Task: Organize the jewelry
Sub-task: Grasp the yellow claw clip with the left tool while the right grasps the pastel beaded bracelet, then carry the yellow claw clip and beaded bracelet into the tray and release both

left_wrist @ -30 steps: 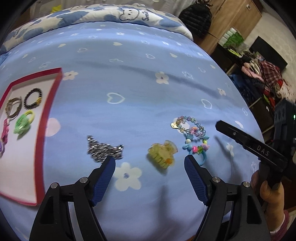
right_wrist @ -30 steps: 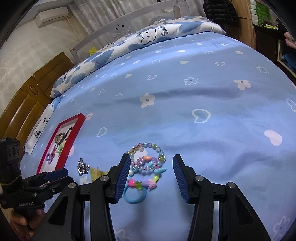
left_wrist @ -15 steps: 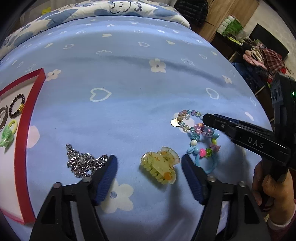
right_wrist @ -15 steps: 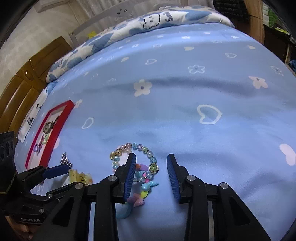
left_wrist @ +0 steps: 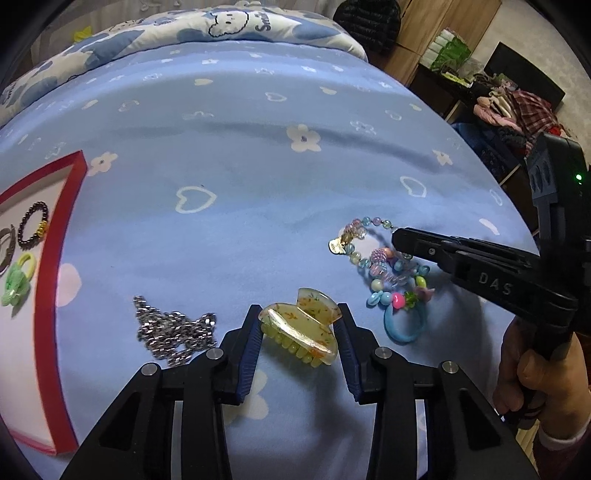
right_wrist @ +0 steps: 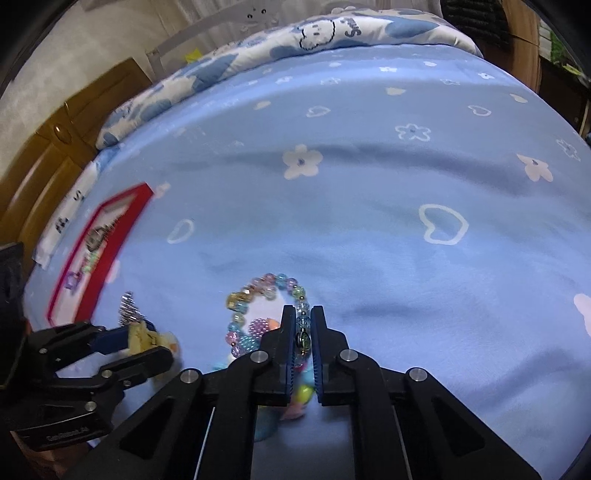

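My left gripper (left_wrist: 299,325) is shut on a yellow translucent hair claw clip (left_wrist: 300,329) on the blue bedsheet. My right gripper (right_wrist: 303,325) is shut on the near side of a pastel bead bracelet (right_wrist: 255,299); this bracelet also shows in the left wrist view (left_wrist: 364,240). A blue hair tie with coloured charms (left_wrist: 402,314) lies just below the bracelet. A silver chain (left_wrist: 173,328) lies left of the clip. A red-rimmed tray (left_wrist: 55,280) at the left holds a dark bead ring (left_wrist: 33,221) and a green hair tie (left_wrist: 16,280).
The bed's right edge drops off toward dark furniture and clothes (left_wrist: 509,107). A patterned pillow (left_wrist: 221,29) lies at the far end. A wooden headboard (right_wrist: 44,158) stands at the left in the right wrist view.
My left gripper moved right and closed on the claw clip. My right gripper moved forward and closed on the bead bracelet.
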The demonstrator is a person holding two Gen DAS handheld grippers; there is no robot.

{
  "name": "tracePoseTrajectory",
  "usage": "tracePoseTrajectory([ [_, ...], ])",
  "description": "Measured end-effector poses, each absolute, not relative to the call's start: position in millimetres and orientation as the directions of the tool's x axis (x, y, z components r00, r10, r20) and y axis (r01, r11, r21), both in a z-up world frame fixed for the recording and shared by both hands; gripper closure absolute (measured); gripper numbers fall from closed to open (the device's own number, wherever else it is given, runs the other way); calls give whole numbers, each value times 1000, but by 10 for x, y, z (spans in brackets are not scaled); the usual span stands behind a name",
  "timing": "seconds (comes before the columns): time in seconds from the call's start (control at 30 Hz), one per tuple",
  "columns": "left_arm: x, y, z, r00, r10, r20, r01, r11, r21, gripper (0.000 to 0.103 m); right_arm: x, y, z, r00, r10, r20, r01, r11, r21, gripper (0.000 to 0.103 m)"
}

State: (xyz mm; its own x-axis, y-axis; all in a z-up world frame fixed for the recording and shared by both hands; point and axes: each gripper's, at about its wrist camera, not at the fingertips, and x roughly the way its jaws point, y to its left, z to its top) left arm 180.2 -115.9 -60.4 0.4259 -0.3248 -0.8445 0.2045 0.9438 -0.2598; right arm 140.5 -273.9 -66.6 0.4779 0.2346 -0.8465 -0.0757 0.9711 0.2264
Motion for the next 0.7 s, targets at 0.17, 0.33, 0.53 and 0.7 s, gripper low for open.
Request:
tracePoseTrajectory([
  [0.17,1662,-952,-441,462,-332,-822,184,943,-277,66,1312,-2674,-417,530,281,-800,-91,957,276,96],
  [0.33,1474,-688,-257,503,-331,-799,153,943,-294,66,1297,-2506,-235,556,318,-768,-123,945,302,96],
  [0.53,1221,-341,-83,550,-312,-775,106,946,-306,66,1265,-2259,-60,569,366,-736,-180,929,322,96],
  [0.7,1057,-62,4,577,-283,-766,59,950,-307,66,1255,-2017,-9,559,408,-722,-230,913,337,96],
])
